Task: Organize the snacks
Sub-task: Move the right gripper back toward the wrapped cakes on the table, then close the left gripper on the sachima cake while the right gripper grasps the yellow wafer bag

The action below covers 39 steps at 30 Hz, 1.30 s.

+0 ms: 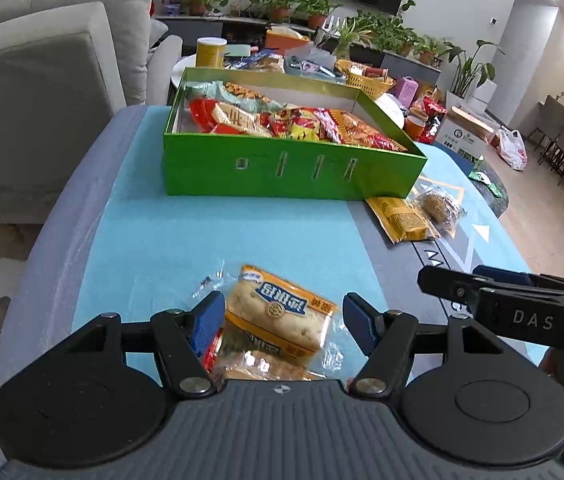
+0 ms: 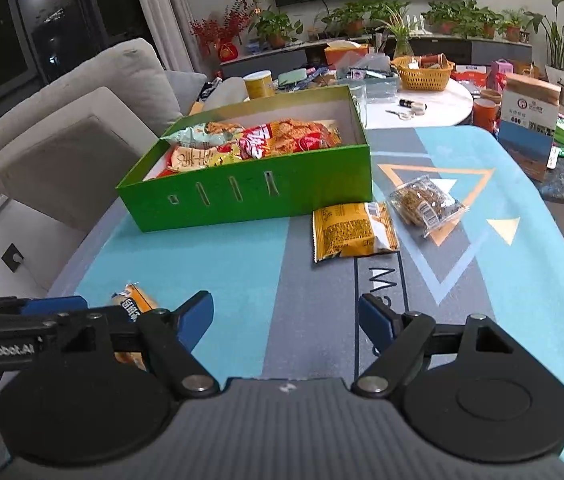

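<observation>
An orange-and-clear bread packet (image 1: 277, 308) lies on the blue mat near the table's front edge, on top of other packets. My left gripper (image 1: 284, 312) is open around it, one blue pad on each side; the right pad stands clear of the wrapper. My right gripper (image 2: 284, 306) is open over bare mat with nothing between its fingers, just right of the bread packet (image 2: 135, 300). Behind stands the green box (image 1: 290, 172) (image 2: 249, 196), holding several snack bags. A yellow packet (image 2: 352, 230) and a clear packet of brown cakes (image 2: 422, 202) lie to the box's right.
A grey sofa (image 1: 33, 92) stands left of the table. Behind the box is a round white table (image 2: 434, 108) crowded with a yellow basket (image 2: 422, 74), a can and small items. A brown-and-blue paper bag (image 2: 530, 128) stands at the far right on a dark side table.
</observation>
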Each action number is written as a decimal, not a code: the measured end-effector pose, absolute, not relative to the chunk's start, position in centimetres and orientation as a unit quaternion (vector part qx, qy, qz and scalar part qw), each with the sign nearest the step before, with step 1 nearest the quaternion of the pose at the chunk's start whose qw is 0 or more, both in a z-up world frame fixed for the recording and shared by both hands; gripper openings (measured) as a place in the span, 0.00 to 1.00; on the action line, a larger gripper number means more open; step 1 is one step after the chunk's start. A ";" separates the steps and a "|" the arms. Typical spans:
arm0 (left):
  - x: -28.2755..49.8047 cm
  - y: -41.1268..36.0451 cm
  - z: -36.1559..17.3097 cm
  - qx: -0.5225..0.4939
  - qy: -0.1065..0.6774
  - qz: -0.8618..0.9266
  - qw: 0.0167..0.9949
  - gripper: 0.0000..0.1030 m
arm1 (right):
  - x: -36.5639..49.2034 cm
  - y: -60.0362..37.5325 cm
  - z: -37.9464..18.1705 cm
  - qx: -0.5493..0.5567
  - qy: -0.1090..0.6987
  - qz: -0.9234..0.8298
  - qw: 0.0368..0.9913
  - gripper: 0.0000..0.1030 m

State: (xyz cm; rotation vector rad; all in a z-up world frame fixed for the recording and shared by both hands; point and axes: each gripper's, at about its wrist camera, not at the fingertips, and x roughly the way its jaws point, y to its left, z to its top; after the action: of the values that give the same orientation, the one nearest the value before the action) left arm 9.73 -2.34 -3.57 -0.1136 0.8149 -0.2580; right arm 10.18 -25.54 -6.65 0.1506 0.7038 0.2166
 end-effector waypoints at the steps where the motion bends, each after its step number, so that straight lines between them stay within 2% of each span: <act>1: 9.8 -2.5 -3.6 -0.055 0.402 -0.122 0.906 0.61 | 10.1 -25.6 -6.6 0.073 0.342 0.105 0.931 0.63; 14: 10.6 -3.9 -4.5 -0.077 0.450 -0.111 0.883 0.61 | 9.8 -27.3 -7.7 0.092 0.344 0.095 0.930 0.63; 26: 14.8 -6.7 -5.5 -0.021 0.473 -0.061 0.879 0.61 | 9.9 -28.9 -8.6 0.086 0.348 0.083 0.930 0.63; 31: 14.5 -7.7 -5.8 0.023 0.448 -0.075 0.891 0.50 | 10.7 -29.1 -9.0 0.085 0.352 0.083 0.929 0.63; 39: 13.9 -7.3 -6.1 0.043 0.417 -0.099 0.903 0.47 | 12.9 -28.5 -9.1 0.079 0.355 0.086 0.927 0.63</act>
State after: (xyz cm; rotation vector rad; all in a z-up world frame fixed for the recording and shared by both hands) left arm 13.92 -7.33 -6.14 0.0888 0.8617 -0.2042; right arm 12.86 -28.52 -9.11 0.1613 0.7286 0.1773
